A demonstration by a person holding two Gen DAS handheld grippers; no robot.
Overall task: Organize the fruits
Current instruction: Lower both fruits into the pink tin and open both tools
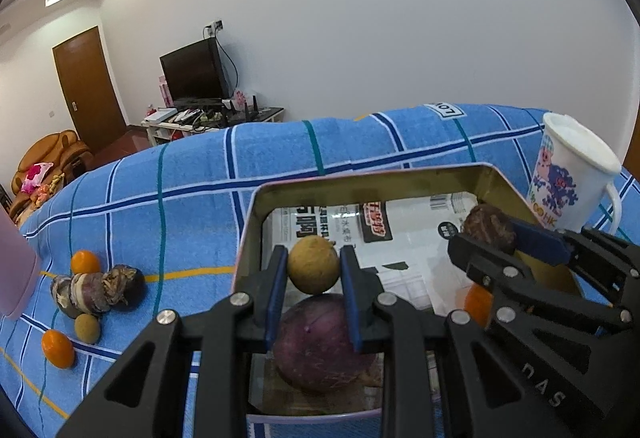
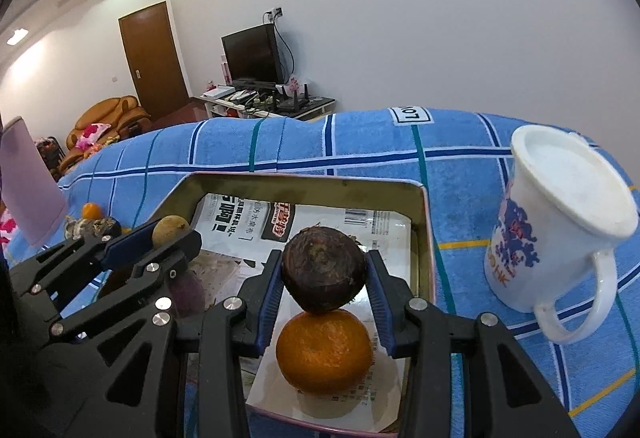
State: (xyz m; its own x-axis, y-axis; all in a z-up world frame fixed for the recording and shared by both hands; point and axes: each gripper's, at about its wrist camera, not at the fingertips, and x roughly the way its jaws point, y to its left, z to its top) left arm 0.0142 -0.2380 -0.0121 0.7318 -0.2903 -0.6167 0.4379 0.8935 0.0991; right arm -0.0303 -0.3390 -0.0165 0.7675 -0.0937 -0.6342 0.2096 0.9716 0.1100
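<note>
My left gripper (image 1: 314, 270) pinches a small tan fruit (image 1: 313, 265) above the purple fruit (image 1: 320, 344) in the tin (image 1: 360, 179) — my right gripper (image 2: 323, 276) clamps a dark brown fruit (image 2: 324, 270) (over the orange (image 2: 324, 352)).

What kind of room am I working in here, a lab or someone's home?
Most likely a home living room. A television sits on a low stand against the wall, an orange-brown sofa stands by a wooden door, and the work surface is covered with a blue checked towel.
</note>
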